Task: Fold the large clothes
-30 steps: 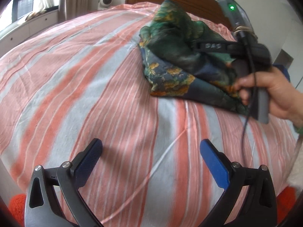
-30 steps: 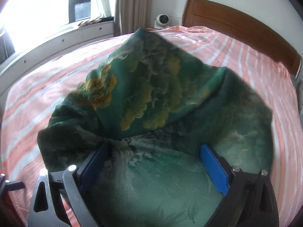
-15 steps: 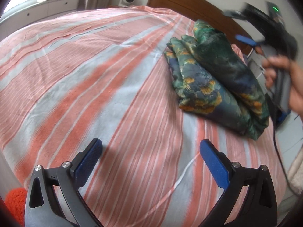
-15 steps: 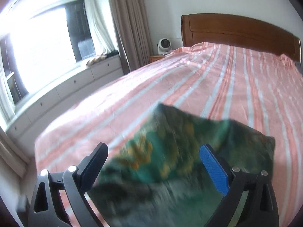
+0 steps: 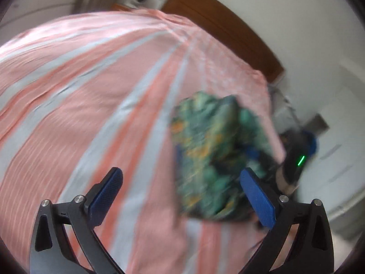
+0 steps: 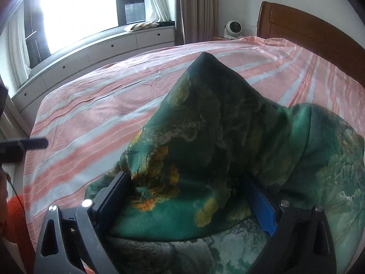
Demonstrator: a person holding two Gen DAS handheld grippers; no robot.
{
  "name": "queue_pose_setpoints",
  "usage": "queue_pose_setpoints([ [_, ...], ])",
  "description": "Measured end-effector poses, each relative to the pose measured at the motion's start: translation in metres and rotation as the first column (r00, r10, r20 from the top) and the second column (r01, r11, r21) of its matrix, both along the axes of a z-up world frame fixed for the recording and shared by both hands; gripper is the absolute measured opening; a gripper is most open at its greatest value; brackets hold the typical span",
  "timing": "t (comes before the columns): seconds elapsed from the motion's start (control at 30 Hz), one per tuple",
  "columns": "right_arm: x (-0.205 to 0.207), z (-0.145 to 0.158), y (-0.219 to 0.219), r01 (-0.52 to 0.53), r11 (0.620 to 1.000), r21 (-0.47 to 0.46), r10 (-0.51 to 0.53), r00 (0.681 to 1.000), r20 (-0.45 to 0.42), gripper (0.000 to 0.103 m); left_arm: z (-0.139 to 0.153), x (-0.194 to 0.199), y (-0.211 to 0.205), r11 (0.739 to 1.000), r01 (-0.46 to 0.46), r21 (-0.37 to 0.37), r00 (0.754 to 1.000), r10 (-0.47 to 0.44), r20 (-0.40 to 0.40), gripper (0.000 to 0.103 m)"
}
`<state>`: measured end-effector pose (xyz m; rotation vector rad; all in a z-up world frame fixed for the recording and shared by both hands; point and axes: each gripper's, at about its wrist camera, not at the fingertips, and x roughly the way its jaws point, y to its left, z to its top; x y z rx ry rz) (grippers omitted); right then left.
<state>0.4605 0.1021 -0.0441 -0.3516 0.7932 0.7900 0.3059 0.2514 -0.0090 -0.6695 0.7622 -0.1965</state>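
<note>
A green garment (image 5: 212,157) with orange and yellow print lies bunched on the striped pink and grey bed (image 5: 91,91), near its right edge. My left gripper (image 5: 180,175) hovers open in front of it, holding nothing; this view is blurred. In the left wrist view my right gripper (image 5: 296,159), with a green light, sits at the garment's far right side. In the right wrist view the garment (image 6: 216,125) rises in a peak. My right gripper (image 6: 186,178) is open, with cloth bulging between its widely spread fingers and draping over the right fingertip (image 6: 260,203).
A wooden headboard (image 6: 308,27) stands at the bed's far end, with a small white fan (image 6: 232,28) on a nightstand beside it. A window seat with drawers (image 6: 102,50) runs along the left. An orange thing (image 6: 16,217) is at the bed's near corner.
The right gripper lifted off the garment half a second ago and is now back down in the cloth. The left gripper's view swung right, bringing the garment close in front of it.
</note>
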Motion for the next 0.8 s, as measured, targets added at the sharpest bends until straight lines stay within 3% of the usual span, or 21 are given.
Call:
queue_pose_setpoints([
  [0.07, -0.007, 0.01, 0.0, 0.004, 1.0, 0.019, -0.006, 0.997, 0.079, 0.098, 0.018, 0.042, -0.012, 0.992, 0.127, -0.019, 0.992, -0.127, 0.001, 0.102],
  [0.13, -0.023, 0.033, -0.006, 0.016, 0.998, 0.053, -0.025, 0.985, 0.172, 0.097, 0.029, 0.07, -0.031, 0.983, 0.175, 0.061, 0.985, -0.173, -0.023, 0.102],
  [0.3, -0.071, 0.077, -0.044, 0.001, 0.992, 0.129, -0.03, 0.975, 0.222, 0.098, 0.031, 0.103, -0.08, 0.929, 0.326, 0.175, 0.945, -0.316, -0.083, 0.102],
  [0.4, -0.095, 0.083, -0.077, 0.021, 0.989, 0.144, -0.052, 0.976, 0.212, 0.098, 0.018, 0.115, -0.085, 0.921, 0.327, 0.212, 0.943, -0.303, -0.135, 0.102],
  [0.43, -0.099, 0.084, -0.091, 0.04, 0.987, 0.154, -0.07, 0.978, 0.196, 0.098, 0.003, 0.123, -0.087, 0.916, 0.334, 0.221, 0.937, -0.297, -0.185, 0.102],
  [0.5, -0.101, 0.082, -0.124, 0.1, 0.978, 0.182, -0.125, 0.983, 0.136, 0.098, -0.025, 0.13, -0.082, 0.911, 0.328, 0.25, 0.929, -0.263, -0.26, 0.103],
  [0.6, -0.077, 0.069, -0.178, 0.238, 0.946, 0.219, -0.238, 0.971, -0.028, 0.099, -0.054, 0.133, -0.071, 0.927, 0.304, 0.221, 0.929, -0.237, -0.284, 0.103],
  [0.73, -0.021, 0.024, -0.246, 0.432, 0.859, 0.274, -0.327, 0.876, -0.354, 0.102, -0.076, 0.136, -0.076, 0.928, 0.301, 0.219, 0.925, -0.228, -0.306, 0.103],
  [0.8, 0.007, -0.009, -0.27, 0.507, 0.795, 0.333, -0.279, 0.793, -0.541, 0.102, -0.085, 0.138, -0.074, 0.938, 0.293, 0.183, 0.921, -0.226, -0.316, 0.103],
])
